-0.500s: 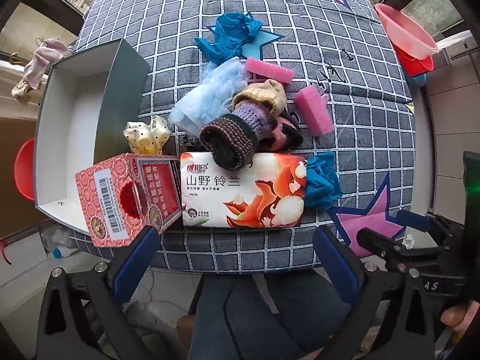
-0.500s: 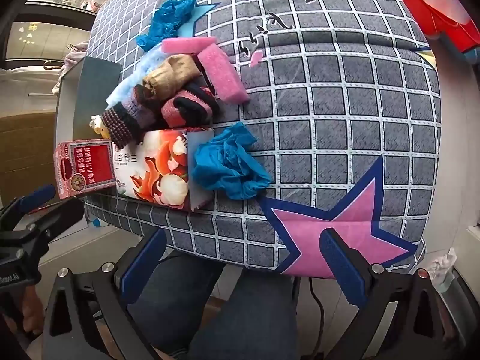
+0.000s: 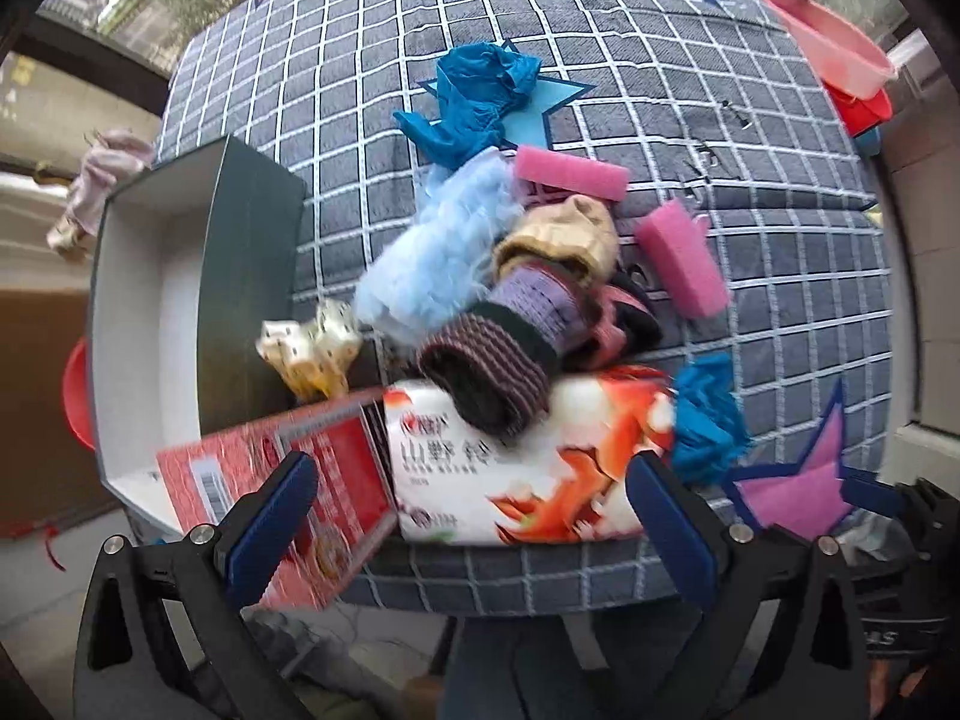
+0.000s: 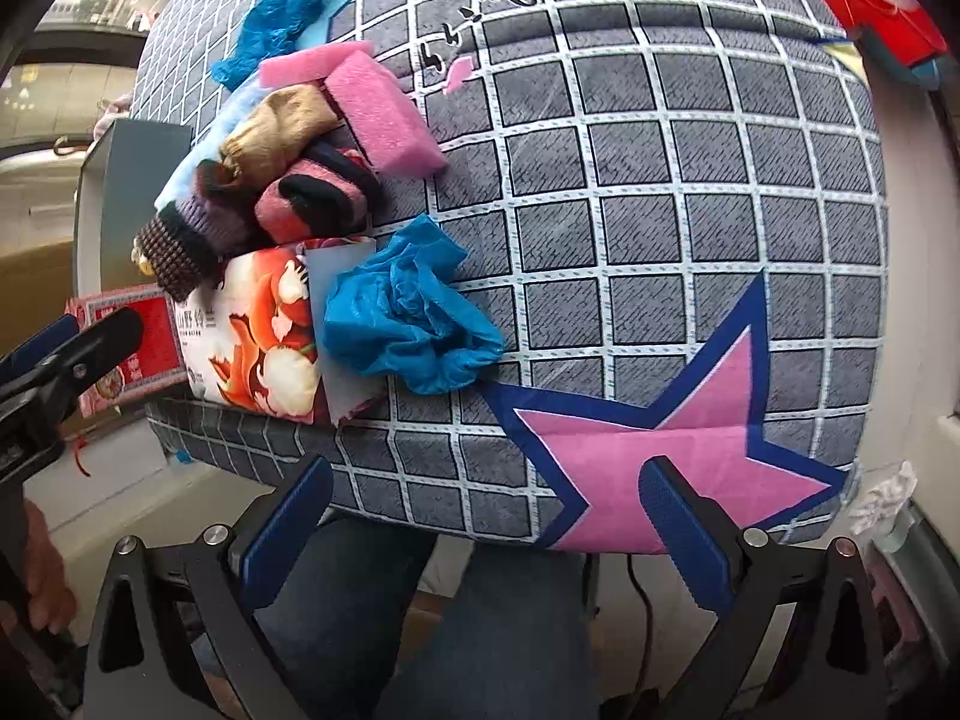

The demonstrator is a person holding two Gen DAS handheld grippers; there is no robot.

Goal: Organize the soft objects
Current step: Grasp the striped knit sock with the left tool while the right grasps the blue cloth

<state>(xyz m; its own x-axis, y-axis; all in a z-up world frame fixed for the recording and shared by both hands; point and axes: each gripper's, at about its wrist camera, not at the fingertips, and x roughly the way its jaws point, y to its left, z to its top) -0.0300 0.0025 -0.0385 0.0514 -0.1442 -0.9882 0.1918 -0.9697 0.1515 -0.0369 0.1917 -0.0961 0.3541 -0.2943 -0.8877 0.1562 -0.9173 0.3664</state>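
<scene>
Both your jaw pairs stood spread, left gripper (image 3: 468, 498) and right gripper (image 4: 486, 516) holding nothing. Soft items: tissue pack (image 3: 528, 474), socks (image 3: 510, 354), pink sponges (image 3: 681, 261), blue gloves (image 4: 408, 315), heaped on checked cloth (image 4: 660, 180) beside open box (image 3: 150, 312).

grey checked cushion (image 4: 660, 192) carries tissue pack (image 3: 528, 480), red box (image 3: 288, 480), open box (image 3: 150, 324), sponges (image 3: 681, 258), socks (image 3: 510, 354), blue gloves (image 4: 408, 312).

I am in a home, by a window. A grey checked cloth (image 4: 660, 192) with pink stars covers the surface before me, plastic wash basins (image 3: 840, 60) sit at its far corner, and tiled floor (image 3: 924, 228) runs alongside.
</scene>
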